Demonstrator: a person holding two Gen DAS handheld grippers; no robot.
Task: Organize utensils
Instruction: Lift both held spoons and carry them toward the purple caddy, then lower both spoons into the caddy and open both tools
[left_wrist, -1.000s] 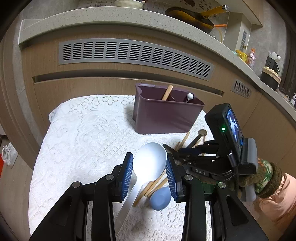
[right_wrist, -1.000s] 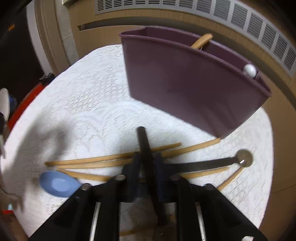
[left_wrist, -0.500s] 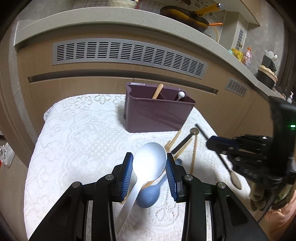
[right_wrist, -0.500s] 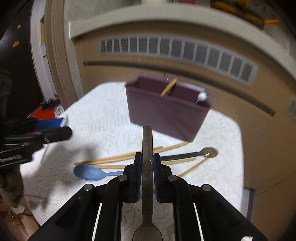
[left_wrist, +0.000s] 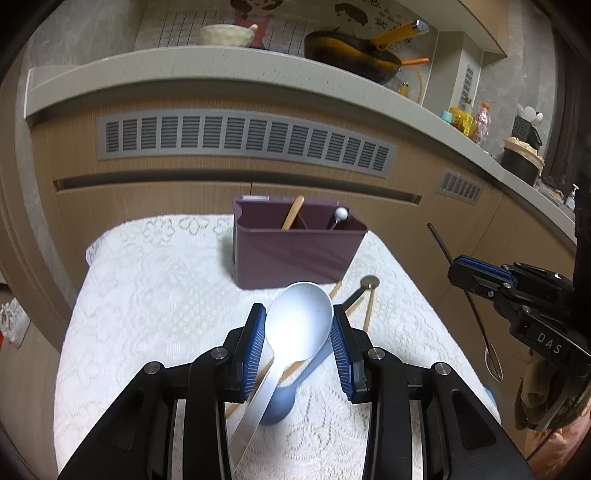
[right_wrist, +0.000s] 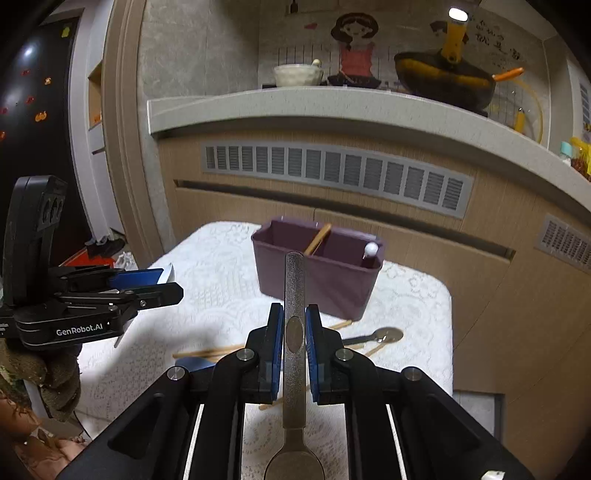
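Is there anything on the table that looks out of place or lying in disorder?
Yes. Several wooden chopsticks, a blue spoon and a dark metal spoon lie crossed and scattered on the lace cloth, in front of the purple organizer, not inside it.

I am working in a home kitchen: a stone counter (right_wrist: 332, 107) carries a wok (right_wrist: 443, 83) and bowl (right_wrist: 298, 75), wooden cabinets (left_wrist: 147, 206) with vents (left_wrist: 243, 138) stand below.

- White lace cloth (left_wrist: 155, 295) covering the table.
- Long grey slatted vent (left_wrist: 243, 138) in the wooden cabinet front.
- Dark pan with yellow handle (left_wrist: 354, 51) and cream bowl (left_wrist: 226, 35) on the speckled counter (left_wrist: 147, 70).
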